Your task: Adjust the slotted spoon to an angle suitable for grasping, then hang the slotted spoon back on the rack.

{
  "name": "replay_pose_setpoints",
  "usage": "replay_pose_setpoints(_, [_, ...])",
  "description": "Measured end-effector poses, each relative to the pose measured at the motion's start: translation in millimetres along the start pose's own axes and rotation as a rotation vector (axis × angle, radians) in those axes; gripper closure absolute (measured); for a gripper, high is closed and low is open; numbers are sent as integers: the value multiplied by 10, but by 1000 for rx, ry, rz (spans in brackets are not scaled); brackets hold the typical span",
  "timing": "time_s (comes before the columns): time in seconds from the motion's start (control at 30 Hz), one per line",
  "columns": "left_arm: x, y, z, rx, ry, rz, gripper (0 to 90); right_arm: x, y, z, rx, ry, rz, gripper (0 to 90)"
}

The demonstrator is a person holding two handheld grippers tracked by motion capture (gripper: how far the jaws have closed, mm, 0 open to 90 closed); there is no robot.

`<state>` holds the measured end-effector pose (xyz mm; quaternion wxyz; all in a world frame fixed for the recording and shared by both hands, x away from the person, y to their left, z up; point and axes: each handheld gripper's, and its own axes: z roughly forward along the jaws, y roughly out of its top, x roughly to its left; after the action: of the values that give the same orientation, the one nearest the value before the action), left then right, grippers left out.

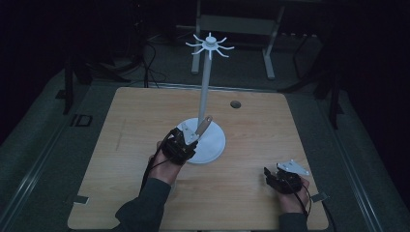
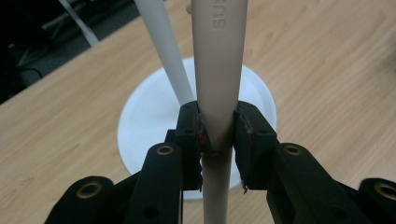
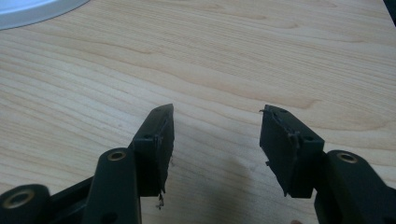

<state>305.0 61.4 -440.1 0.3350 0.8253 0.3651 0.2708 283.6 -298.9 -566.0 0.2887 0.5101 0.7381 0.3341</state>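
A white stand rises from a round base (image 1: pixel 215 145) on the wooden table; its thin pole (image 1: pixel 205 87) ends in a crown of hooks (image 1: pixel 210 46). My left gripper (image 1: pixel 186 141) hovers over the base's near-left edge, shut on a beige utensil handle (image 1: pixel 203 124) that slants up toward the pole. In the left gripper view the handle (image 2: pixel 218 70) with embossed letters is clamped in the gripper (image 2: pixel 217 128), the pole (image 2: pixel 163 46) and base (image 2: pixel 149 121) just behind it. The utensil's working end is hidden. My right gripper (image 1: pixel 269 175) rests low at the front right, open (image 3: pixel 215 126) and holding nothing.
The table (image 1: pixel 135 145) has a small round grommet hole (image 1: pixel 235 104) at the back right. A slice of the white base (image 3: pixel 32 9) lies far ahead-left of the right gripper. Metal frame legs (image 1: pixel 268 48) and cables stand on the dark floor behind the table.
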Motion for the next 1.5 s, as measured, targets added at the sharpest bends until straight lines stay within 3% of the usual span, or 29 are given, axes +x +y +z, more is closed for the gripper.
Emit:
replay_pose_setpoints(0.27, [-16,45,-54,-49,-2,-6,731,-2,-1,-2,1,1,0,442])
replay_pose_setpoints(0.83, [10,84,-105,-90,14,-34,731,-6,-8,-6,3,-3,2,439])
replay_pose_setpoints(1.2, [18,145,-167,-145,51,-85,731,-2,-7,0,5,-3,0,438])
replay_pose_setpoints(1.5, [4,206,-238,-226,81,-141,731,-5,-8,-4,8,-3,-1,434])
